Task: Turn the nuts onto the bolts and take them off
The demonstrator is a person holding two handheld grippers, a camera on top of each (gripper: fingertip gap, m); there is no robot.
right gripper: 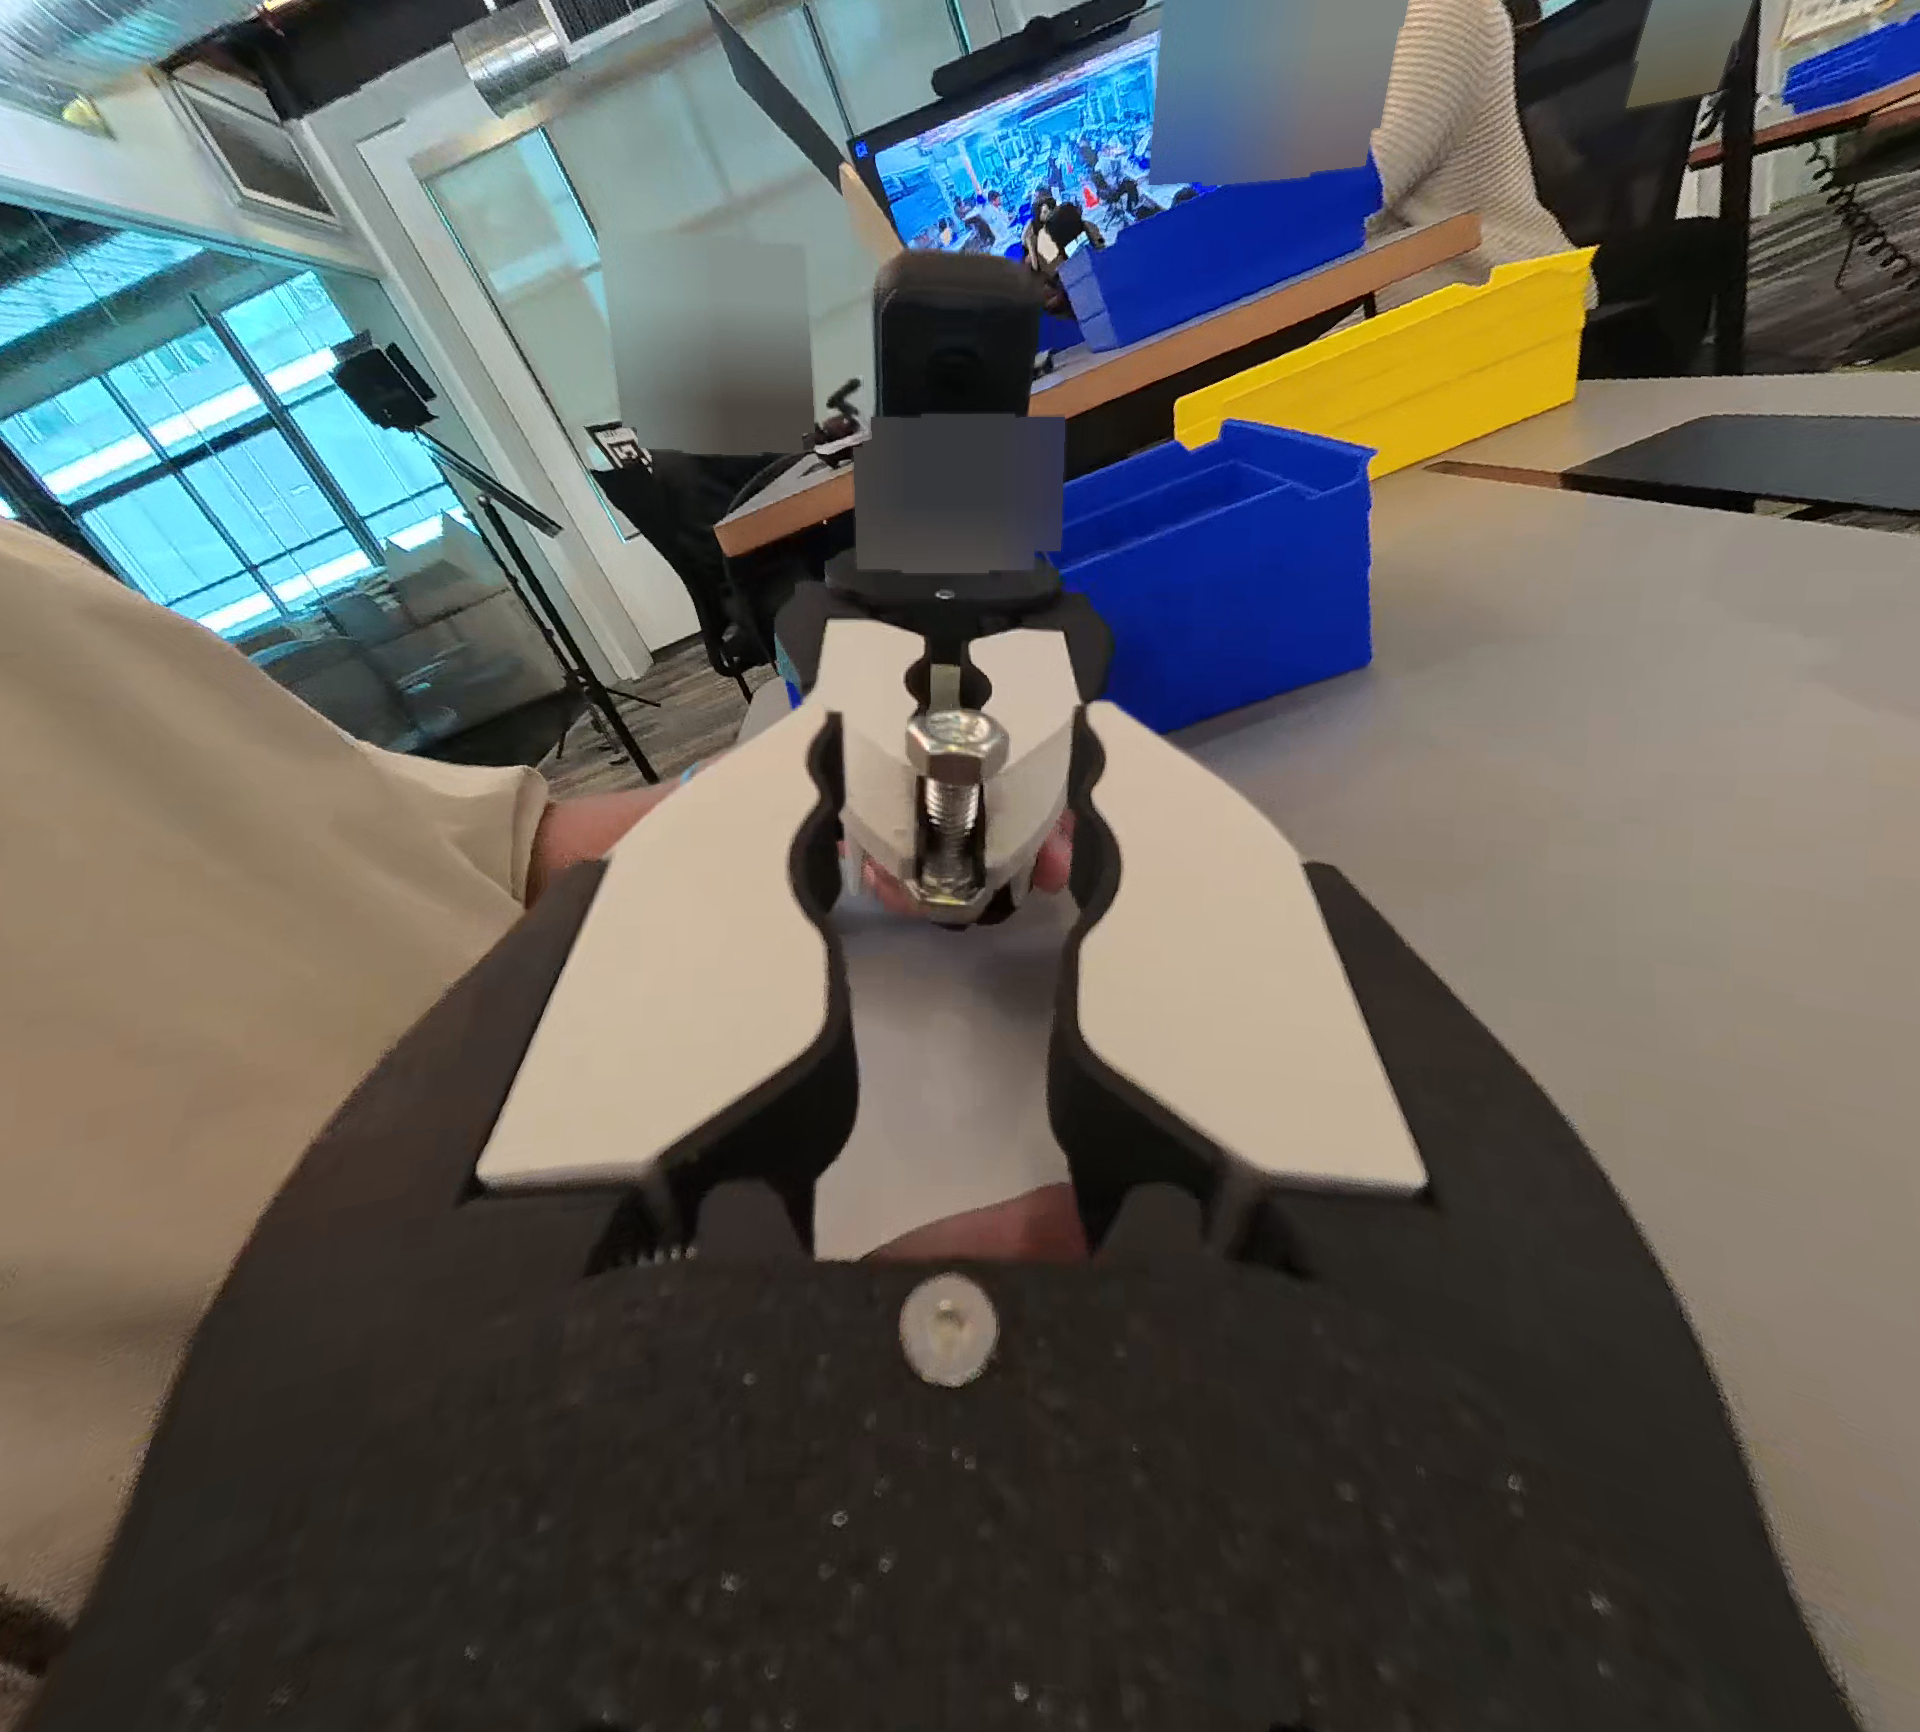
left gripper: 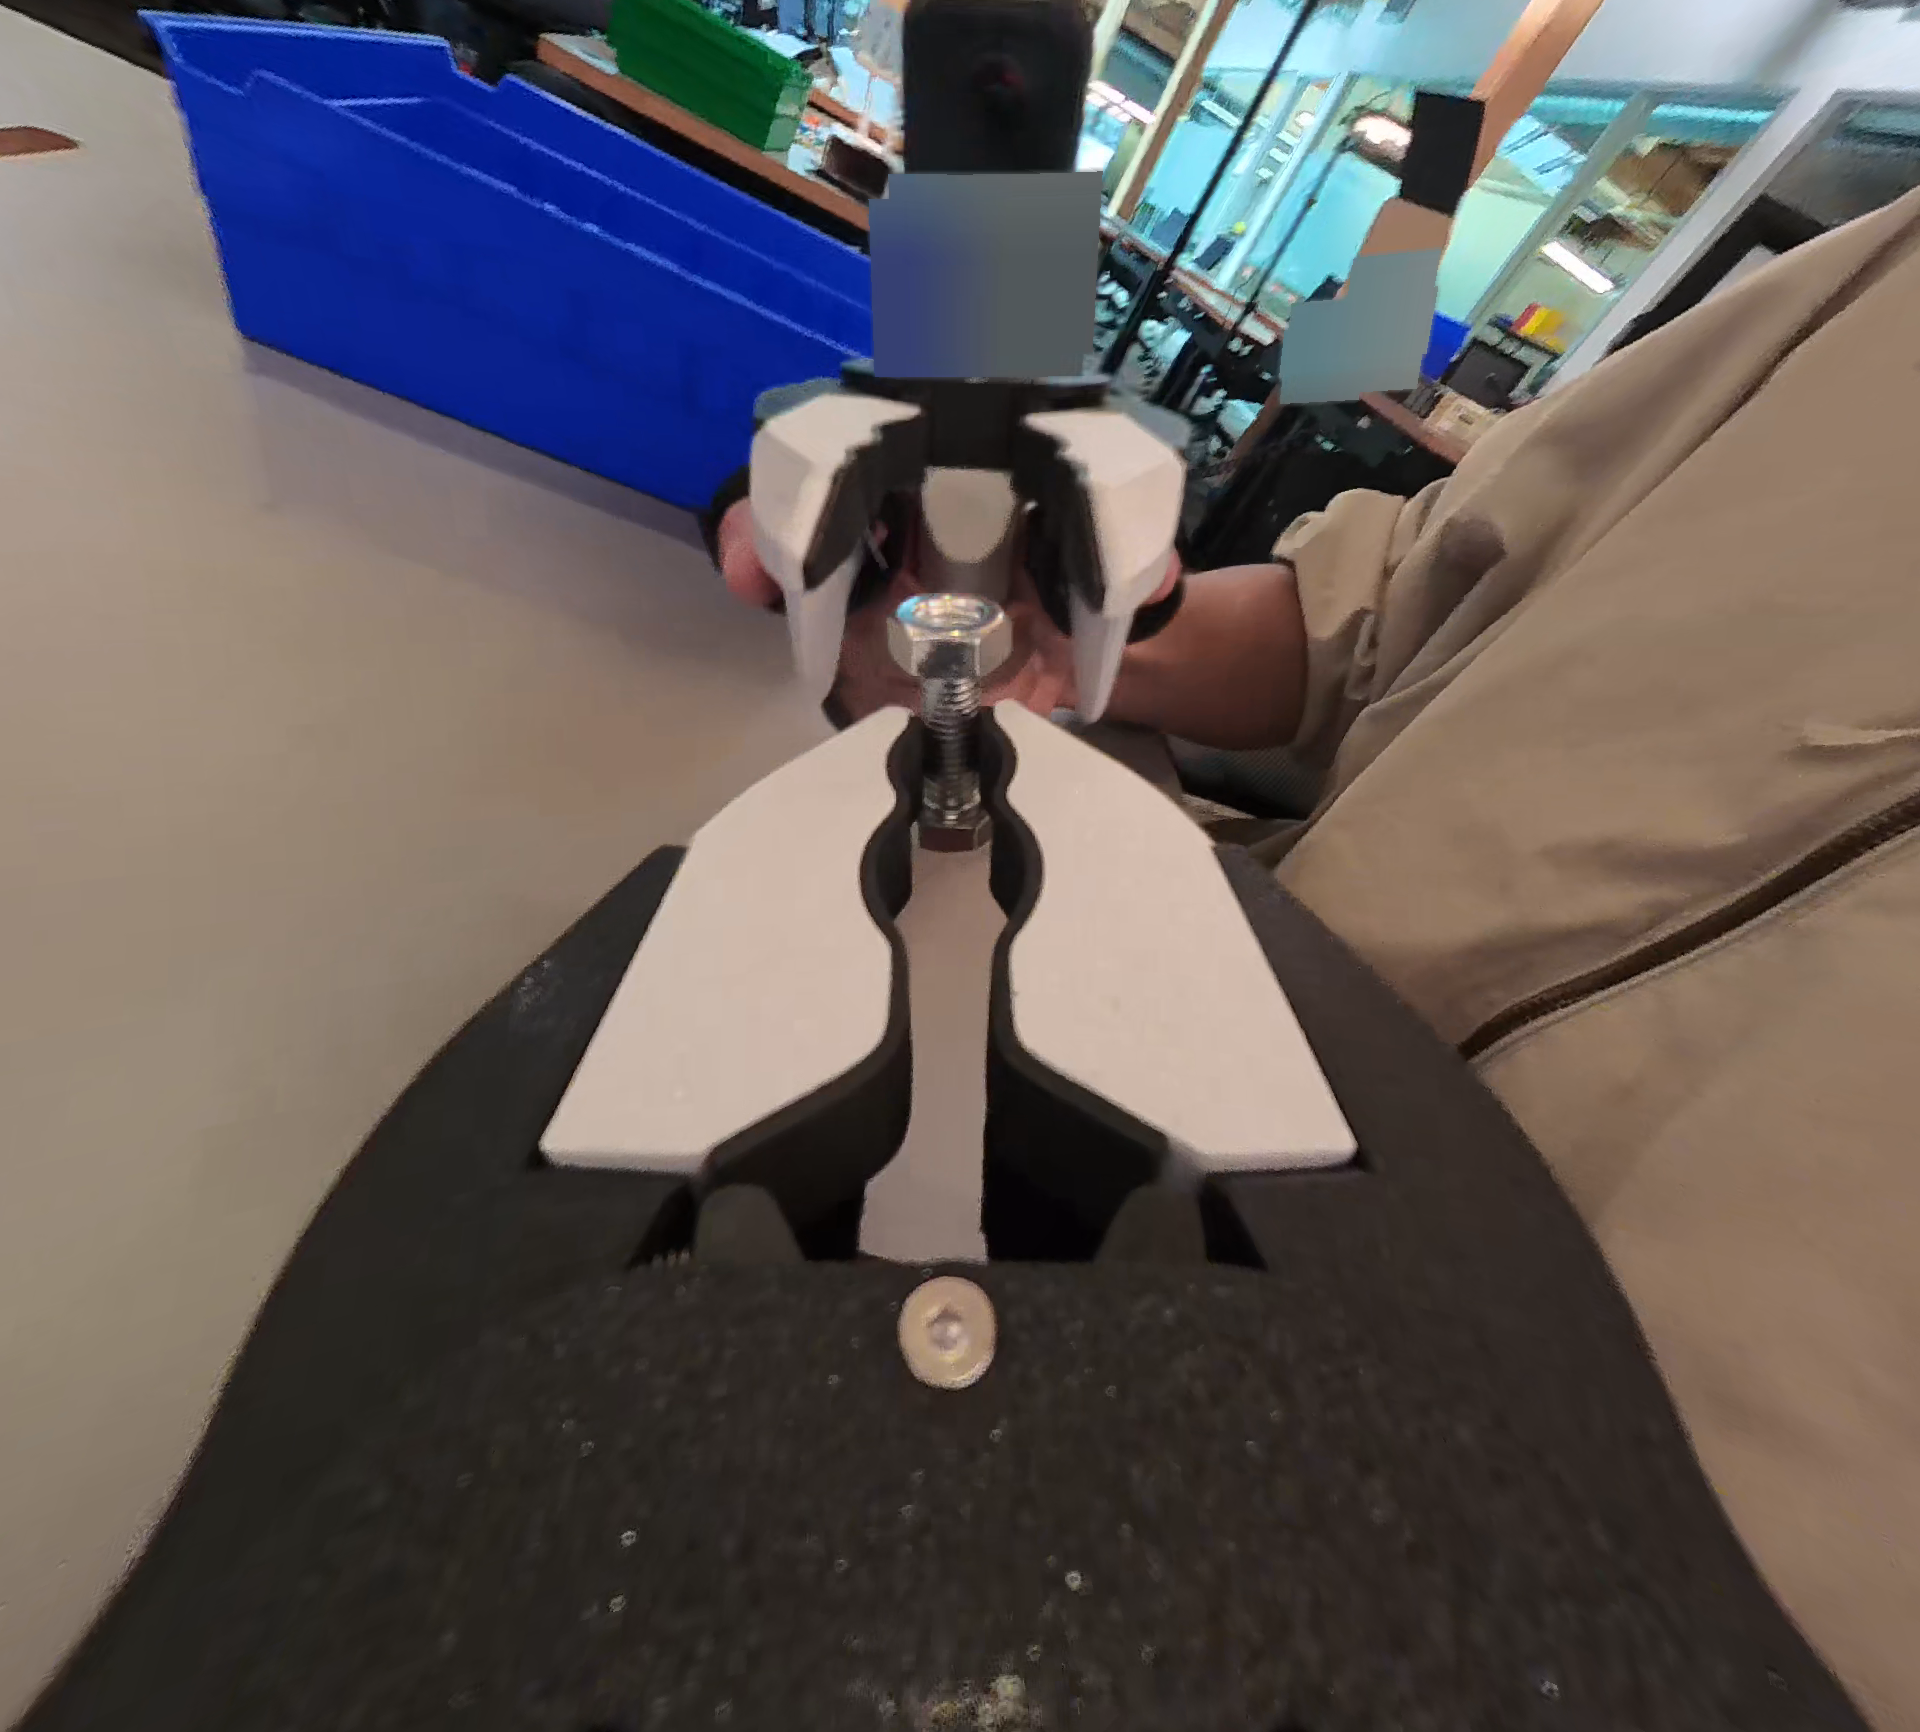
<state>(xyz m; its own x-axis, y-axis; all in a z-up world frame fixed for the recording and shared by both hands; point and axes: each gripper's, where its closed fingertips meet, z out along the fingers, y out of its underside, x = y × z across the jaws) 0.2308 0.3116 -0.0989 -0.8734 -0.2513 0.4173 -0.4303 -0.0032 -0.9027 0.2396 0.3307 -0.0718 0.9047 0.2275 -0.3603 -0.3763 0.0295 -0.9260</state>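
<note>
Between tools: one bolt [left gripper: 945,752], one nut [left gripper: 950,638]; left tool [left gripper: 948,747] clamps bolt, right tool [right gripper: 951,835] spread.

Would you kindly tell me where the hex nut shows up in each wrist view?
Left wrist view: the hex nut sits just above centre, on the tip of the bolt clamped in the left gripper.
Right wrist view: the nut is at centre, between the right gripper's open fingers.
Shared landmark: the blue bin on the table.
</note>
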